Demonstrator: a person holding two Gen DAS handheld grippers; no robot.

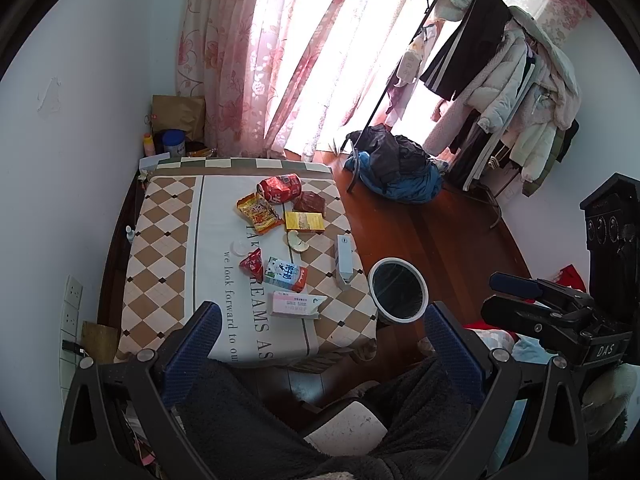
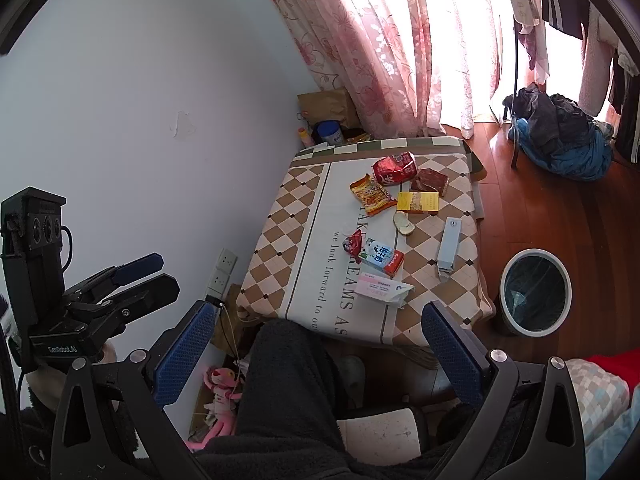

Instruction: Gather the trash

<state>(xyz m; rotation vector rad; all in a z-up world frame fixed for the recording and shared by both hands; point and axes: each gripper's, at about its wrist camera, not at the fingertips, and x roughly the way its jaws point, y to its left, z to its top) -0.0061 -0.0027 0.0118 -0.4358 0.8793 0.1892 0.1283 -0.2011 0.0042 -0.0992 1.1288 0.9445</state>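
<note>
I hold both grippers back from the low table (image 1: 168,216), above my dark-trousered knees. My left gripper (image 1: 320,320) has its blue-padded fingers (image 1: 192,344) spread wide with nothing between them, and my right gripper (image 2: 320,320) is the same, its fingers (image 2: 452,352) wide apart and empty.

The trash lies scattered on the checkered tablecloth. Farthest from me is a crushed red soda can (image 1: 279,189), lying on its side and touching an orange snack wrapper (image 1: 259,213) on its left and a dark red packet (image 1: 311,203) on its right. Just in front of those sits a yellow box (image 1: 304,221), with a pale curved peel-like scrap (image 1: 297,241) near its front edge. Closer to me, a small red wrapper (image 1: 252,265) lies against a milk carton (image 1: 286,274) tipped on its side, and a white bottle cap (image 1: 239,246) rests just beyond the wrapper. Nearest my fingers is a pink and white carton (image 1: 297,305), flattened at one end. A long grey-blue box (image 1: 344,258) lies near the table's right edge.

The round waste bin (image 1: 398,290), lined with a dark bag, stands on the wooden floor just beside the table's right front corner.
</note>
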